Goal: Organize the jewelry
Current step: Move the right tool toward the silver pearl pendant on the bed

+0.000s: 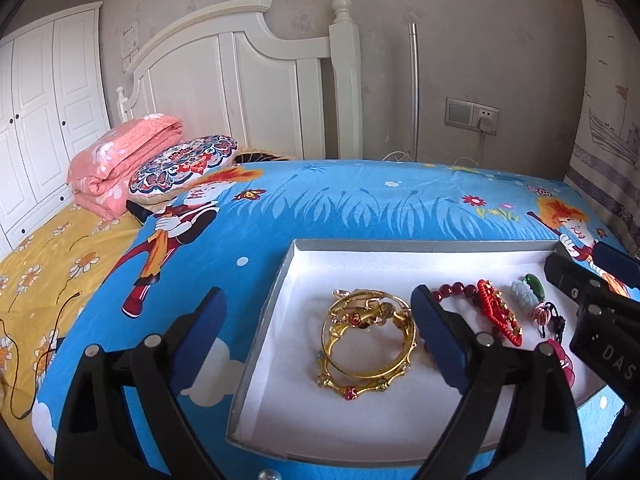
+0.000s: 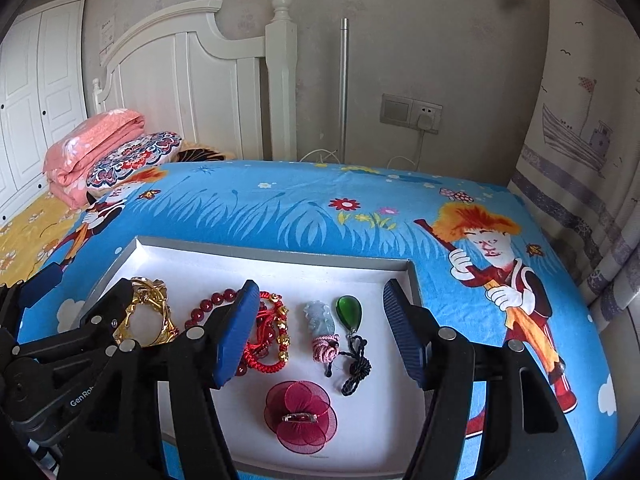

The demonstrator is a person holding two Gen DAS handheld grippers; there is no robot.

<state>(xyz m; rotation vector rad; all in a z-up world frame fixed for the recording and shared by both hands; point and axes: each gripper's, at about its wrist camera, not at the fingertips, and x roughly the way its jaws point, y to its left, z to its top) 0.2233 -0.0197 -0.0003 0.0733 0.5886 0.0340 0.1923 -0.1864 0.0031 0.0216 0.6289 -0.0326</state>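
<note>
While both the left gripper [image 1: 316,332] and right gripper [image 2: 320,332] hang wide and empty over the tray [image 2: 276,258], jewelry lies along its middle; approach 1 piece squarely, closing gently.

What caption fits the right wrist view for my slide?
Open right gripper above a white tray holding gold bangles, red bracelets, two pendants and a fabric flower.
</note>
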